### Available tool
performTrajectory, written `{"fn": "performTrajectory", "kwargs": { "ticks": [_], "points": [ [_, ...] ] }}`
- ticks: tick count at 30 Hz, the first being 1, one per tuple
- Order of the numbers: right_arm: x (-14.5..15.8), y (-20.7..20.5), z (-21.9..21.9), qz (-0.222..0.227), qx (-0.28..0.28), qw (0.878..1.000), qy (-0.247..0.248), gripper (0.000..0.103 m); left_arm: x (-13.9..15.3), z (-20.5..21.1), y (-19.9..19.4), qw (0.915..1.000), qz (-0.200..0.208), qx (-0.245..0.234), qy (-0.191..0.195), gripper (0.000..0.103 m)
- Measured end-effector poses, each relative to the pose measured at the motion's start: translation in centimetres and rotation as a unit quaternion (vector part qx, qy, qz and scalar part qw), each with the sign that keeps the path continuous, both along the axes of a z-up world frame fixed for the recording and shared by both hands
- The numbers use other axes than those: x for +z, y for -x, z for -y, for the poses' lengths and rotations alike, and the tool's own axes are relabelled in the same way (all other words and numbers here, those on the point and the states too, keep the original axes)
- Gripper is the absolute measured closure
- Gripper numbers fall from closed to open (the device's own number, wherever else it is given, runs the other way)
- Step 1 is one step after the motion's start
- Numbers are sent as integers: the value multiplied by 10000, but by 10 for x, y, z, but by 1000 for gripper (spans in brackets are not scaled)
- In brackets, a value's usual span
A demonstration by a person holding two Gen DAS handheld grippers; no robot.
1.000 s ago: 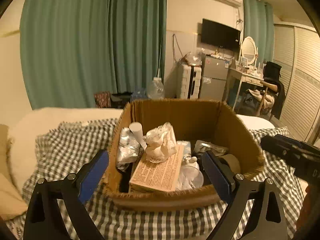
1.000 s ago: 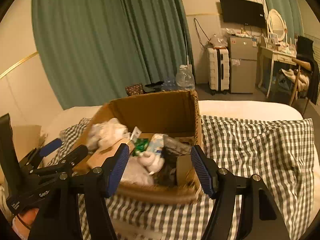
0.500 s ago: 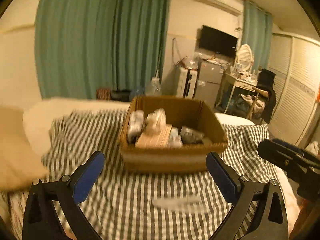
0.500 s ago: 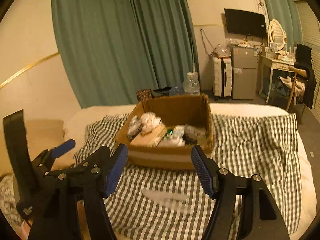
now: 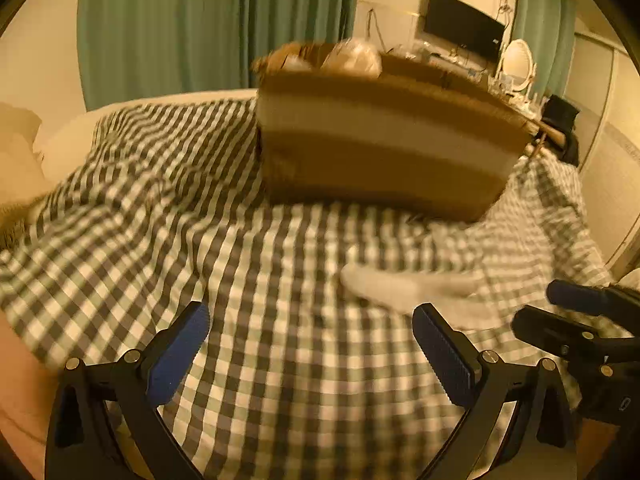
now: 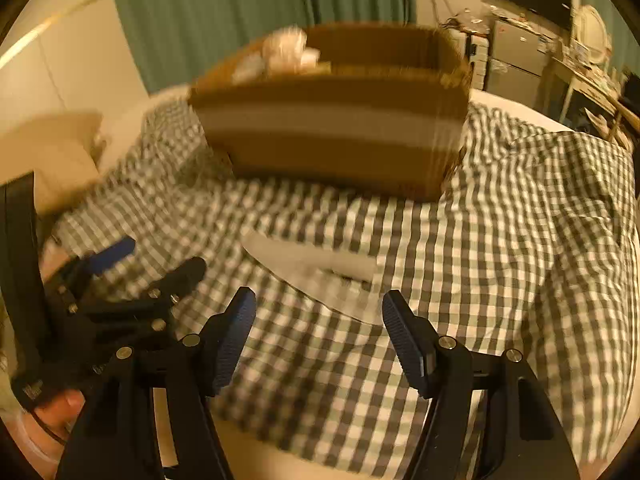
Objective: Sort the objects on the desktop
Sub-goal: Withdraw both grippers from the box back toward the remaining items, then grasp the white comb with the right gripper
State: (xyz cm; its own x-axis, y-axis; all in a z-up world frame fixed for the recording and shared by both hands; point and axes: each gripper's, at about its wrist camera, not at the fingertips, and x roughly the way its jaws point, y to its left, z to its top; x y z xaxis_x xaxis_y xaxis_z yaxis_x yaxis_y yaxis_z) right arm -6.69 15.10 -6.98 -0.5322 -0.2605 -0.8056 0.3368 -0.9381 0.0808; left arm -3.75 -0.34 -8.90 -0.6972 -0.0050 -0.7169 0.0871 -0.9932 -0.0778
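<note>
On the bed, a gray-and-white checked blanket (image 5: 248, 264) covers most of the surface, with a cardboard box (image 6: 332, 120) of blurry stuff sitting on it and a pale flat packet (image 6: 316, 268) lying just in front of the box, pretty smeared. Left gripper (image 5: 310, 348) has its jaws spread wide and the right gripper (image 6: 318, 336) sits narrower, both empty and above the blanket near the packet. Behind it all are green curtains (image 5: 216, 20), a wall TV (image 5: 464, 24) and a cluttered dresser with a round mirror (image 5: 516, 64).
</note>
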Motion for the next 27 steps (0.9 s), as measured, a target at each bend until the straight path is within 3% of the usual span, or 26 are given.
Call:
{"fn": "performTrajectory", "kwargs": {
  "ticks": [5,9,13,18,27],
  "points": [
    [-36,21,16,125,526,9970,-548,37,-29,14,18,9981,425,453,-20,0],
    [-46,41,23,163,806,9939,-731,37,-39,24,29,9964,459,678,-207,0],
    [-58,56,28,299,1019,9884,-1083,36,-45,24,36,9965,520,632,-194,0],
    [-69,56,22,590,999,9887,-951,35,-51,17,36,9972,549,497,36,0],
    [-60,25,8,632,946,9892,-927,71,-48,11,25,9976,531,451,24,0]
  ]
}}
